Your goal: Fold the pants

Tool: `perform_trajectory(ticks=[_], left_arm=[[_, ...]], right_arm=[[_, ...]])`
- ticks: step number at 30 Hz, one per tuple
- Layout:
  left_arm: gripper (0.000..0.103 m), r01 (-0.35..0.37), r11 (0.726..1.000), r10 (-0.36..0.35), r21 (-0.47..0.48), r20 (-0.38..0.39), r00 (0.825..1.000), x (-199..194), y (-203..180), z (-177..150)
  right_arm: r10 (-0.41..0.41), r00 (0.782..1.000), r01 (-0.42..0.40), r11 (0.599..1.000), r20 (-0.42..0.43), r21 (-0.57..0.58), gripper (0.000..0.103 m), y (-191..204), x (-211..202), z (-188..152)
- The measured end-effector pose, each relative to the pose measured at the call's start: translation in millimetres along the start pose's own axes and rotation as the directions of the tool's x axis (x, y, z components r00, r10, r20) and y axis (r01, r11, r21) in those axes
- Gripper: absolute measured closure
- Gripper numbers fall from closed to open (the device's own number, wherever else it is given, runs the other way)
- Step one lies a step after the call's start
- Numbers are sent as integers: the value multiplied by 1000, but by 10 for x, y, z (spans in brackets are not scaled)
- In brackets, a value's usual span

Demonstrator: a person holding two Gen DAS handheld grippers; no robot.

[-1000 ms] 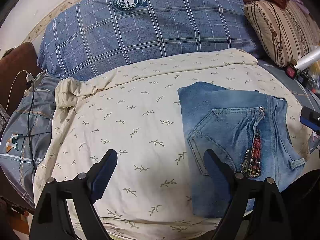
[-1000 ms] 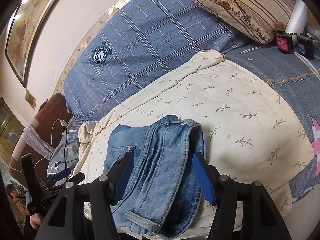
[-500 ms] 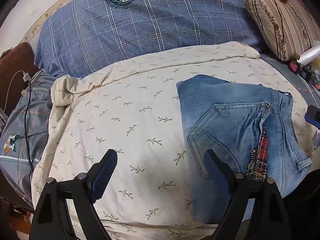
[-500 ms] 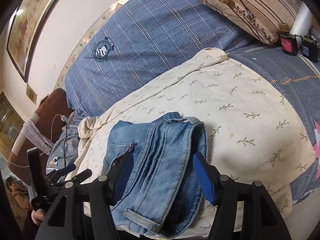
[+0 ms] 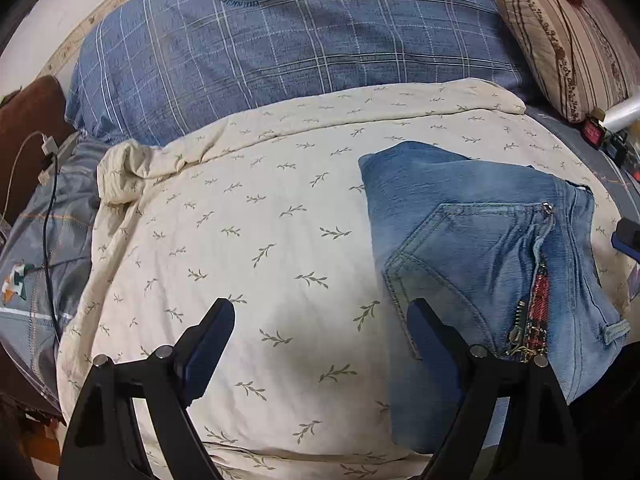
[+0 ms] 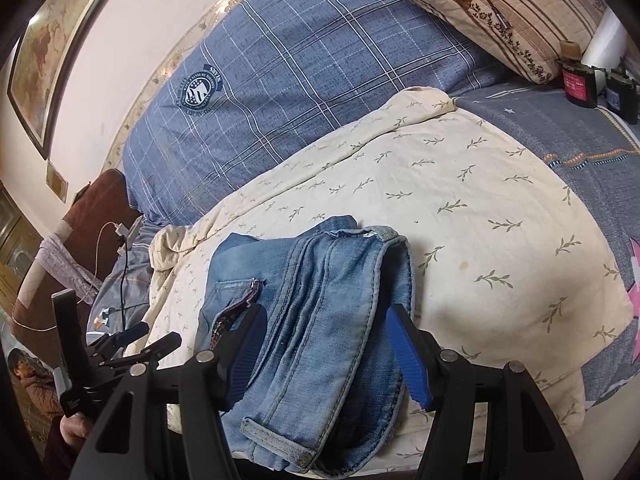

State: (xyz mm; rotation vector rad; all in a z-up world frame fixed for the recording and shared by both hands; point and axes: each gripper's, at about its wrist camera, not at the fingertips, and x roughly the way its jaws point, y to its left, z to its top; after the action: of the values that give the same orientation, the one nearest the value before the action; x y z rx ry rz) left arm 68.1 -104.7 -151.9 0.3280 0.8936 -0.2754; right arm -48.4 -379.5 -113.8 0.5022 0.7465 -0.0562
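The blue jeans (image 5: 480, 248) lie folded into a compact stack on the cream leaf-print quilt (image 5: 248, 248), back pocket and zipper facing up. My left gripper (image 5: 320, 320) is open and empty, above the quilt just left of the jeans. In the right wrist view the jeans (image 6: 320, 304) lie with the waistband edge toward me. My right gripper (image 6: 324, 328) is open, its fingers straddling the near end of the stack without holding it. The left gripper (image 6: 148, 336) shows at the lower left of that view.
A blue plaid duvet (image 5: 300, 40) is bunched behind the quilt. A striped beige pillow (image 6: 500, 12) lies at the back right, with small jars (image 6: 580, 84) beside it. A charger cable (image 5: 48, 208) runs at the left by a brown cushion (image 5: 28, 128).
Both grippers have drawn slightly lower and nearer to the bed; the jeans look a little larger and have not moved. Both grippers stay open.
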Motion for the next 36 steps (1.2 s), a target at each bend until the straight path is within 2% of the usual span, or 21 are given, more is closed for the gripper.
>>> perform_trajectory(ticks=[5,9,12,17,25,28,36], left_arm=[[15,30,998,-31,-46,-19,999,62,121,20],[15,116,992,-118,-60,-35,992,116,165,61],[15,154,987,-156,-40,-48,987,177,116,81],[15,261,965,-260,0,-63,963,268,-11,81],[15,374,927,-373,33,-31,927,280,-123,139],[15,394,918,-393,39,-32,919,316,-156,153],[15,398,916,-398,48,-23,917,353,-157,179]], right_arm=[[-28,999,29,999,-27,15,37,-28,54,-11],[-59,996,62,997,-62,45,35,-92,125,-11],[-64,994,70,995,-90,68,35,-147,185,1],[-63,991,74,993,-116,97,35,-221,285,64],[-17,980,43,991,-197,125,34,-292,544,150],[-7,974,36,991,-224,128,30,-282,637,140],[63,968,-24,987,-244,159,27,-213,766,149]])
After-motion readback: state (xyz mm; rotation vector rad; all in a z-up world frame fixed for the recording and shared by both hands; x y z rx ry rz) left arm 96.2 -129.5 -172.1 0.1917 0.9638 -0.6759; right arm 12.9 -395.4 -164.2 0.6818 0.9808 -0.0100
